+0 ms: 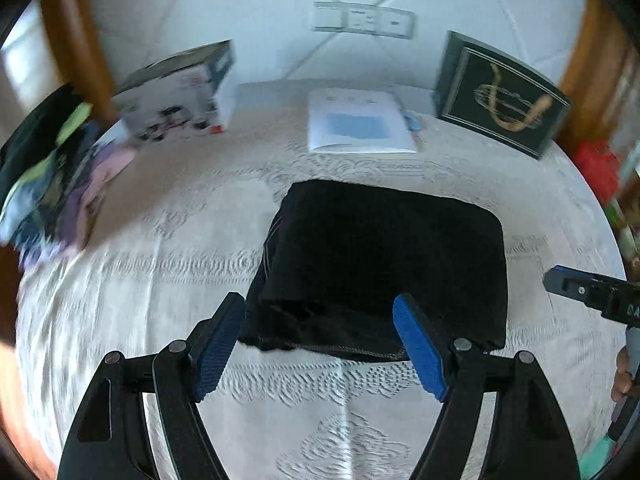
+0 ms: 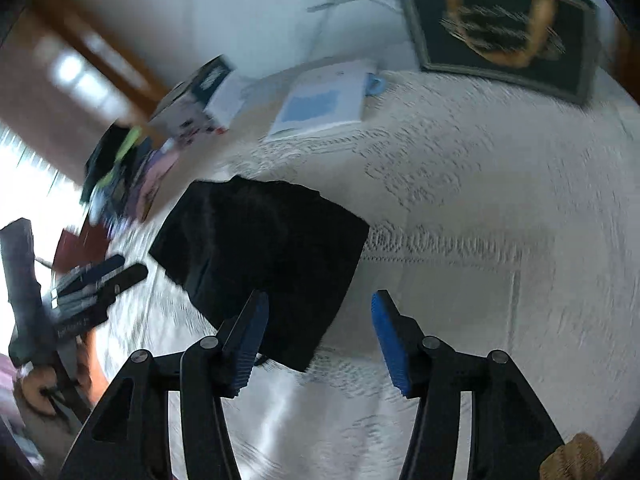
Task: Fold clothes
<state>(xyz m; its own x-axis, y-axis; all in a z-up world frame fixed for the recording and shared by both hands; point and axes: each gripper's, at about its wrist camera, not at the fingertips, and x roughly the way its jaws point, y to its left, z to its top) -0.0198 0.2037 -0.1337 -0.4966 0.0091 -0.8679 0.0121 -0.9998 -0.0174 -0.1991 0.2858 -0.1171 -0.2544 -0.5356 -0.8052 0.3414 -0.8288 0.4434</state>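
A folded garment (image 1: 380,264) lies flat near the middle of the bench (image 1: 160,280). The left tool (image 1: 320,344) sits at the garment's near edge, jaws spread to either side of it. The right tool (image 2: 318,340) is at the garment's right corner. Behind the garment lies a booklet (image 1: 360,126). Left of the booklet stands a box (image 1: 180,96); right of it a framed picture (image 1: 500,96) leans by the wall. A pile of clothes (image 1: 52,184) sits at the bench's far left edge.
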